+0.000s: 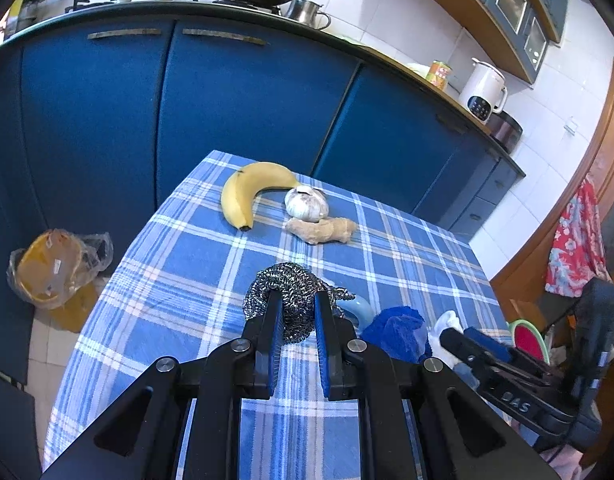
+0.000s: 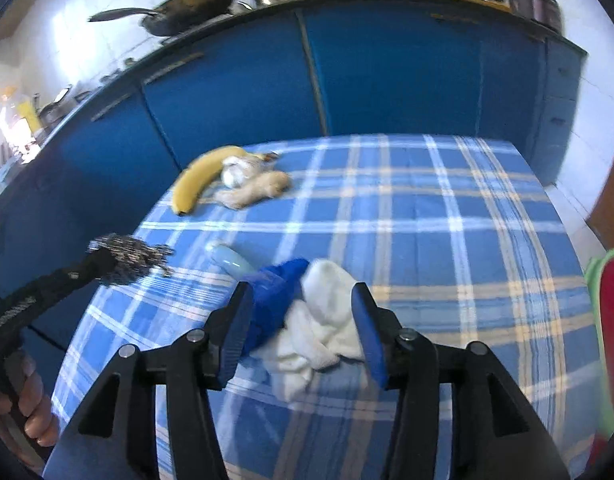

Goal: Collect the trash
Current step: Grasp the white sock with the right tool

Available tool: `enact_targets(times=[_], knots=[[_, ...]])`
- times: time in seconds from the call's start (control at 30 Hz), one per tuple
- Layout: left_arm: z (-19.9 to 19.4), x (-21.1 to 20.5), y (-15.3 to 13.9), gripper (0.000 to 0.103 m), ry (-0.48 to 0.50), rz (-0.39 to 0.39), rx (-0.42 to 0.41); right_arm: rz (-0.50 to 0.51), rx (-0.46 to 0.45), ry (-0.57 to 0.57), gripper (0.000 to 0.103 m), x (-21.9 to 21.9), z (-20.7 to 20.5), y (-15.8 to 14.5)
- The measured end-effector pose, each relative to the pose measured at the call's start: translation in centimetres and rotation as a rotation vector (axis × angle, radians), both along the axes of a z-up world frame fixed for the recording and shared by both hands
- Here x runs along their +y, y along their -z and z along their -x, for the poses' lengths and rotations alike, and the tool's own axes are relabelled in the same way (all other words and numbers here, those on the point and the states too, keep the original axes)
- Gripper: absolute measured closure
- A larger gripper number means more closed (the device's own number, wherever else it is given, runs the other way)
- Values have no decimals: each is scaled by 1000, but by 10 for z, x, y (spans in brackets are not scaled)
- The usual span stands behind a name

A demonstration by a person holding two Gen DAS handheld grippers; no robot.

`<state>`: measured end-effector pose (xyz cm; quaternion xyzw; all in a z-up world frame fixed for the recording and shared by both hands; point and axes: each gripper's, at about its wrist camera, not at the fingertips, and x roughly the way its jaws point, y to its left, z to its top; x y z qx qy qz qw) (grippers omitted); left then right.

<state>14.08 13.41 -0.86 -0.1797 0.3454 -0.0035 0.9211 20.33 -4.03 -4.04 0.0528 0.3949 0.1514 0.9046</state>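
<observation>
My left gripper (image 1: 298,300) is shut on a steel wool scourer (image 1: 287,284) and holds it just above the blue plaid tablecloth (image 1: 179,280). In the right wrist view the scourer (image 2: 127,258) hangs at the left in that gripper. My right gripper (image 2: 303,300) is open, its fingers on either side of a blue cloth (image 2: 277,292) and a white cloth (image 2: 323,320) bunched together. A pale blue handle (image 2: 233,260) lies beside them. It also shows in the left wrist view (image 1: 357,306), next to the blue cloth (image 1: 395,328).
A banana (image 1: 247,192), a garlic bulb (image 1: 307,202) and a piece of ginger (image 1: 323,230) lie at the table's far side. Blue cabinets (image 1: 227,100) stand behind. A plastic bag (image 1: 55,264) sits on the floor at the left. A red chair (image 2: 611,320) is at the right.
</observation>
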Motion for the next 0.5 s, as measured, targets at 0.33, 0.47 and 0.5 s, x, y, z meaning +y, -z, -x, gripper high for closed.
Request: enact_targets(times=[0.33, 0.47, 0.5], knots=[[5, -6, -3, 88, 14, -6, -4, -70, 134, 83, 55, -21, -11, 30], [7, -11, -4, 88, 23, -10, -5, -91, 131, 70, 66, -23, -8, 30], [7, -12, -5, 88, 25, -11, -6, -97, 129, 68, 71, -23, -6, 30]])
